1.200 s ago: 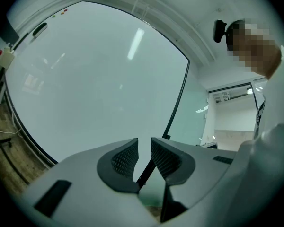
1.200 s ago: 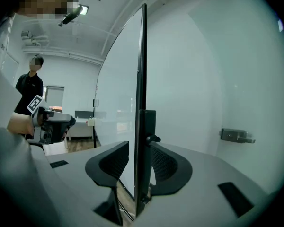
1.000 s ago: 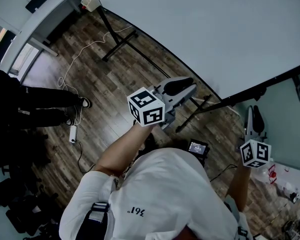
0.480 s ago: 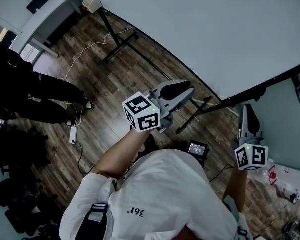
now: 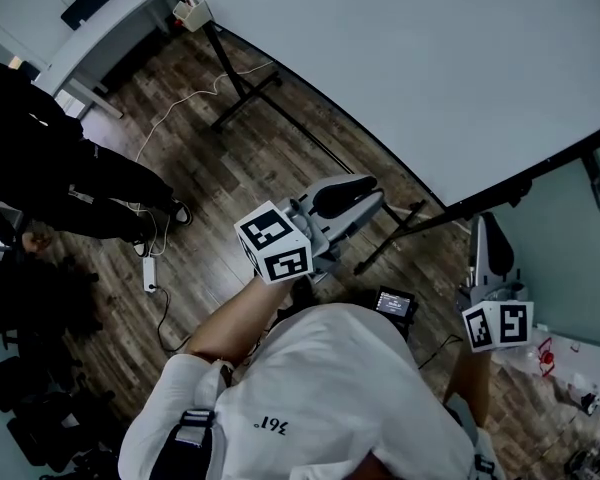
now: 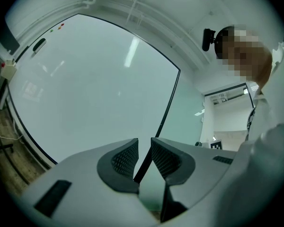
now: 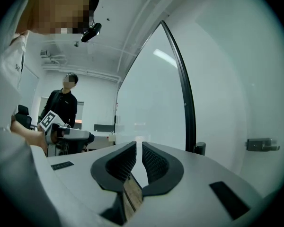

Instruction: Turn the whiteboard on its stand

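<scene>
The big whiteboard leans across the top of the head view, its black-framed lower edge running diagonally on a black stand. My left gripper hovers just below that edge without touching it. Its jaws stand a little apart, and in the left gripper view the board and its frame show beyond the gap. My right gripper points up under the board's lower right corner, by the stand's crossbar. Its jaws are closing to a thin slit with nothing between them. The board rises ahead.
A person in black stands at the left beside a power strip and a white cable on the wooden floor. A small device lies at my feet. A white desk sits at the top left; a wall latch shows at the right.
Both grippers have drifted slightly left, and the right one has risen a little towards the board's corner. The person in black has come further into view at the left.
</scene>
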